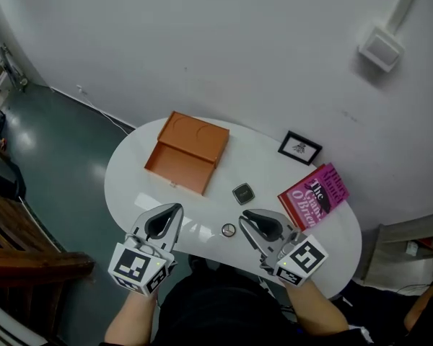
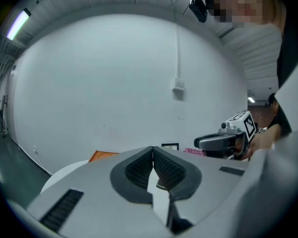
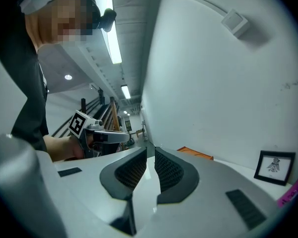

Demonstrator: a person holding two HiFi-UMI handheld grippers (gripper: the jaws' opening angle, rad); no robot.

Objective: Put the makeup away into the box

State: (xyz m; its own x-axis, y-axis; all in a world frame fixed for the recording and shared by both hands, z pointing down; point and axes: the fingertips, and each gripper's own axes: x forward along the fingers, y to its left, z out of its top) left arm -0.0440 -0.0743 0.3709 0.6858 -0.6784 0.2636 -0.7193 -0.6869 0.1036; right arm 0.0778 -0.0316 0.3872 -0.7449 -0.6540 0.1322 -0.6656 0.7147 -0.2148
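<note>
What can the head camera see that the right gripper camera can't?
Only the head view shows the dark square compact and the small round item lying near the grippers. Only the right gripper view shows the ceiling lights. Both show the open orange box, the framed picture, the pink book and the left gripper.

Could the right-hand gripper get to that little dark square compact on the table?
Probably yes. The right gripper sits just short of the square compact, with only bare white table between them. Its jaws are shut, so they would have to open first.
</note>
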